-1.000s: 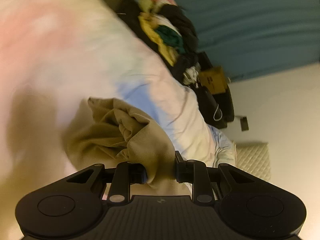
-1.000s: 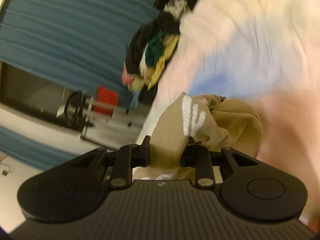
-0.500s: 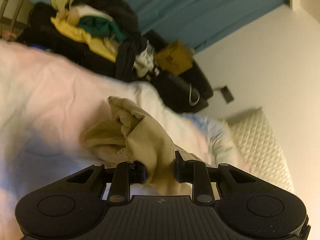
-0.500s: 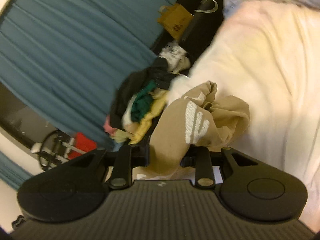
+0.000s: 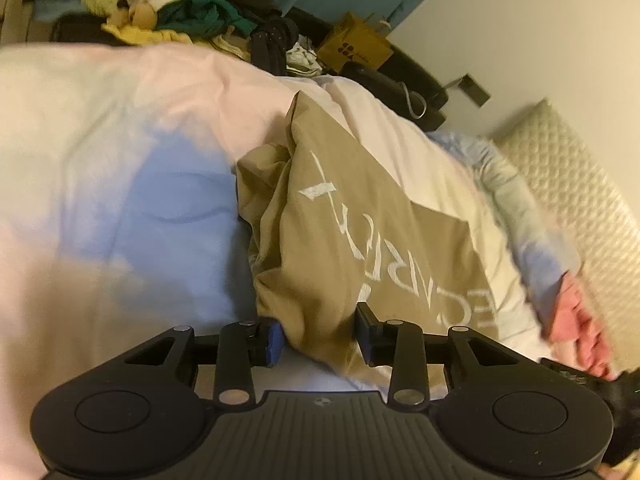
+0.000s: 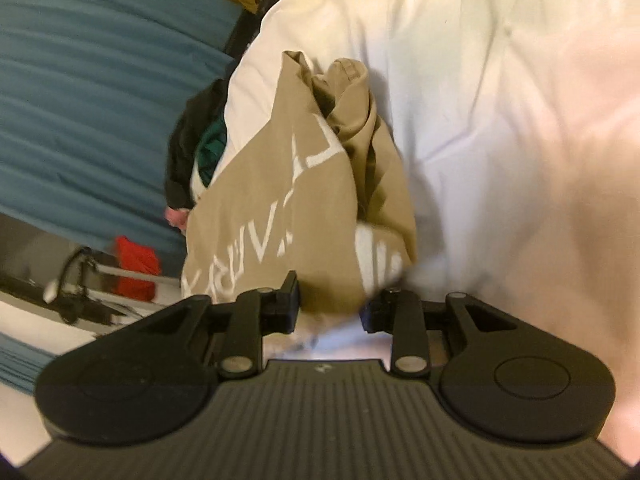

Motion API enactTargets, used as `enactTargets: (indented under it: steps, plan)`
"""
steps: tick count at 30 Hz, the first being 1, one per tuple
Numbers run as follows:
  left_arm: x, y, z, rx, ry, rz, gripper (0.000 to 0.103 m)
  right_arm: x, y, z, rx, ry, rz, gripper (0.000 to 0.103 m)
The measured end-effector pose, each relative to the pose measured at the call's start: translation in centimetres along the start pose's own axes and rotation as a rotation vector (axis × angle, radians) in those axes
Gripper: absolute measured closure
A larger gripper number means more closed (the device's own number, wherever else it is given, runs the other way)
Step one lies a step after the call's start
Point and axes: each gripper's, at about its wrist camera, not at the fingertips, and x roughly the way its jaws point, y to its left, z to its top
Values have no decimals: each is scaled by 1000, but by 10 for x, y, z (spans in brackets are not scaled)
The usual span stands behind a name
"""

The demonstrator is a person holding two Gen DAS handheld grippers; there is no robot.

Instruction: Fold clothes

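Between the fingers of the left gripper [image 5: 318, 338] a bunched edge of a tan garment [image 5: 352, 224] is being pinched, the blue-faced pads being pressed into the cloth from both sides. The same tan garment [image 6: 304, 208] is being clamped by the right gripper [image 6: 328, 304], its fingers being closed on a thick gather of fabric near a white striped print. Part of the person's hand [image 5: 576, 328] is being shown at the lower right of the left wrist view, wrapped round the other gripper's handle.

Outward from the two grips, the garment is being held stretched and partly opened over a pale duvet [image 5: 120, 152]; white lettering is being displayed across one flat panel, while the far end is being left crumpled in soft folds. Whether that far end is being rested on the duvet or hung just above it cannot be told.

The cloth is being judged light, limp and unslippery: it is drooping wherever it is not being held, so no shape is being kept by itself. Hold is best being taken at seams, hems or corners, where a doubled layer is being offered, rather than in mid-panel, where only a loose gather is being caught. No neat fold is being shown in the garment.

Beyond the bed, a pile of mixed clothes [image 5: 188, 12] is being seen against a blue curtain [image 6: 92, 80].
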Motion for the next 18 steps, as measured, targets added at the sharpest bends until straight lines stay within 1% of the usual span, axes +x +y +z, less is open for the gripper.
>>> enactTargets:
  steps: [2,5,8,9,12,13,14,15,16,17,18]
  plan:
    - [-16,-13,0,44,0,49,56,-16,13,-6,-47,5,-29,71]
    - [-54,-38,-5,111,-24,101,55,-41,35,-20,-144,1,-58,71]
    - [-98,-71,-5,198,-53,111,51,-66,58,-35,-240,-2,-86,71]
    - [-111,-81,-5,217,-69,113,49,-78,66,-40,-277,-12,-80,71]
    - [-153,-110,-7,266,-120,119,41,-113,81,-52,-355,-51,-59,70]
    - [-165,-120,-10,282,-133,130,35,-124,86,-56,-383,-69,-54,67]
    - [-178,-130,-13,297,-146,141,29,-135,91,-61,-410,-87,-49,62]
    - [-191,-139,-17,312,-160,154,25,-145,96,-65,-438,-106,-44,44]
    - [-204,-148,-23,326,-179,171,18,-156,101,-69,-465,-124,-39,22]
    - [-219,-157,-30,345,-202,181,12,-167,106,-73,-493,-143,-34,13]
    - [-236,-165,-37,362,-231,189,9,-177,111,-77,-520,-161,-29,10]
